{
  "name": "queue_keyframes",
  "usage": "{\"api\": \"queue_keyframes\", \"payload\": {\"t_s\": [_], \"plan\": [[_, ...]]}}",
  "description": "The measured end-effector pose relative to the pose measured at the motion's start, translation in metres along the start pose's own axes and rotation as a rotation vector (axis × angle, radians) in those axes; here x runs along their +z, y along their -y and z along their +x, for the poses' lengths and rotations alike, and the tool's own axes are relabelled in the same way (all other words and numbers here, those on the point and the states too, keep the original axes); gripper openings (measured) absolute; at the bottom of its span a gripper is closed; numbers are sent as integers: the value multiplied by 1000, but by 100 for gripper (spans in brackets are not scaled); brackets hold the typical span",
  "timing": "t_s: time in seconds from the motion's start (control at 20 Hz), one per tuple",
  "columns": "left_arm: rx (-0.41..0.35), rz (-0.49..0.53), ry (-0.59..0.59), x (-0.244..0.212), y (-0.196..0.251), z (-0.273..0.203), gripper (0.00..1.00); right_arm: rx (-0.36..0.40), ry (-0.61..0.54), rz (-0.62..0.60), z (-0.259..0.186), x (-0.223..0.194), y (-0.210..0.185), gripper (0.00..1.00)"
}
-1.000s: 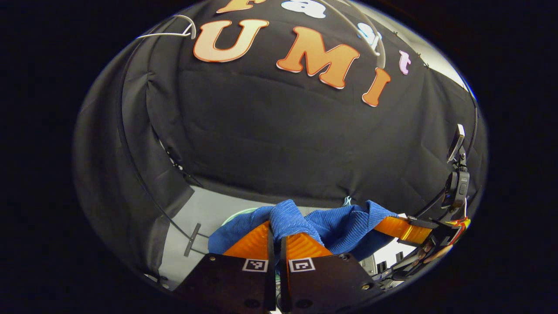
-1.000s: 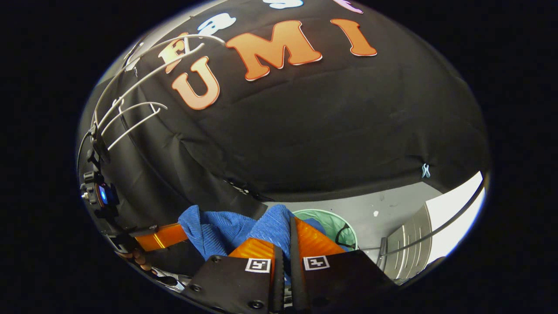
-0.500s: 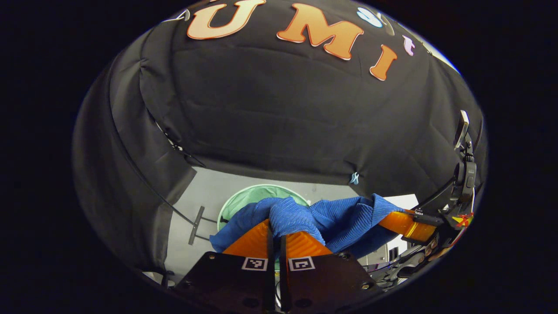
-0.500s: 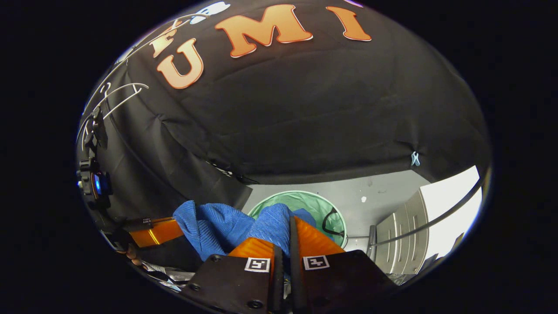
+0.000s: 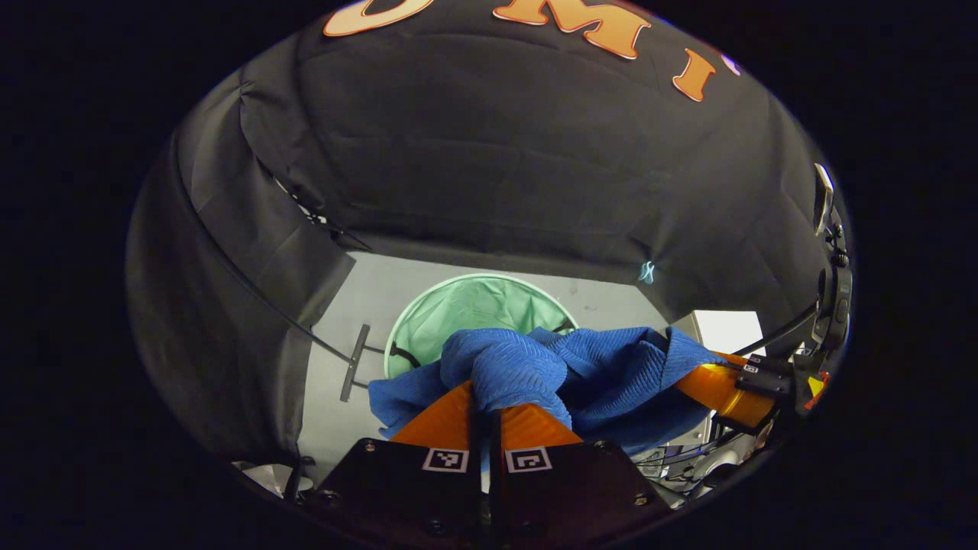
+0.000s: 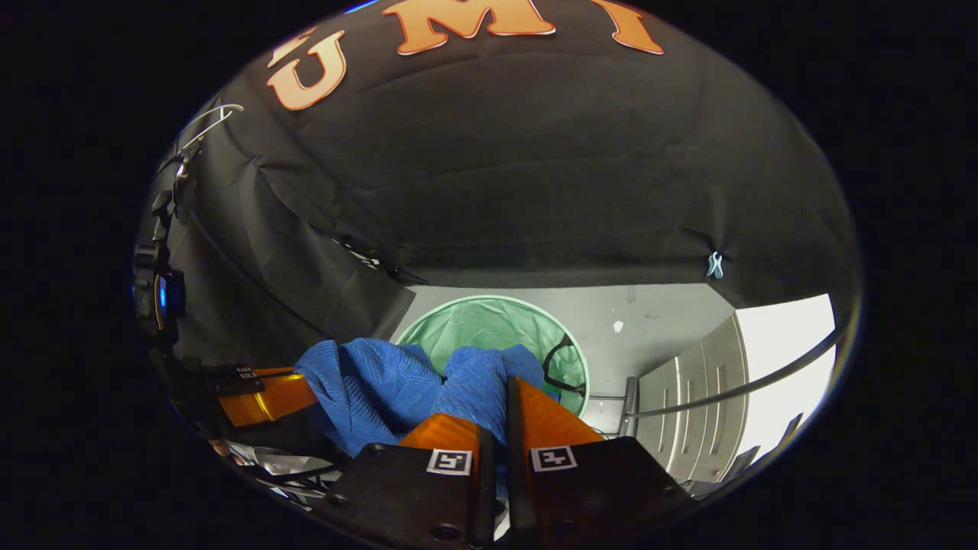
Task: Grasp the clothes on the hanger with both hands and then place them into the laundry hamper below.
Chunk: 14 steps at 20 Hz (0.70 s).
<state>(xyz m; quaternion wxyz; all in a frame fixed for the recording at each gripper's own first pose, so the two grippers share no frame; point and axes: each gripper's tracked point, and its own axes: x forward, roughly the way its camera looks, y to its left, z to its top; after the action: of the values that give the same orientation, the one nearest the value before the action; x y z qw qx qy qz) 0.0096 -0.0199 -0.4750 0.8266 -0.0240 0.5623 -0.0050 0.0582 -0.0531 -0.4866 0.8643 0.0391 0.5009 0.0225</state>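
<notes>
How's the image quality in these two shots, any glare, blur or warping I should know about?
Left gripper view: sharp on the blue garment, strong fisheye bending, booth wall dim. Right gripper view: green hamper evenly lit and crisp, white cabinet at the right edge nearly blown out, straight rod there curved by the lens.

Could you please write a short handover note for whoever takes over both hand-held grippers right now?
Left hand-held gripper: shut on the blue garment.
Right hand-held gripper: shut on the same garment, at its other end.
The garment is bunched between the two, off the white hanger, in the air above the green laundry hamper on the grey floor.
Done: both grasps, garment off the hanger.
Left: lower it into the hamper, open both grippers.
</notes>
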Motion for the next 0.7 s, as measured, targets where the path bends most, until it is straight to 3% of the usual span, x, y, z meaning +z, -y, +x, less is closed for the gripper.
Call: {"api": "queue_keyframes", "payload": {"t_s": [0.3,0.4,0.45,0.5,0.55,0.6,0.65,0.7], "plan": [[21,-46,-71,-14,-9,19,11,-30,-68,32,22,-17,8,15],[27,-55,-92,-21,-11,19,12,-3,-67,9,19,-17,-2,44],[28,-59,-100,-22,-11,18,18,-3,-66,-8,16,-15,-3,35],[29,-63,-101,-23,-10,16,25,-8,-64,-22,16,-14,-4,36],[25,-62,-93,-20,-9,14,24,-10,-59,-27,12,-14,-6,36],[23,-60,-89,-18,-10,14,40,-11,-55,-25,12,-11,-8,36],[24,-54,-85,-13,-12,11,40,-3,-53,-17,12,-12,-14,41],[24,-46,-76,-15,-14,8,49,-9,-51,-14,11,-11,-14,46]]}}
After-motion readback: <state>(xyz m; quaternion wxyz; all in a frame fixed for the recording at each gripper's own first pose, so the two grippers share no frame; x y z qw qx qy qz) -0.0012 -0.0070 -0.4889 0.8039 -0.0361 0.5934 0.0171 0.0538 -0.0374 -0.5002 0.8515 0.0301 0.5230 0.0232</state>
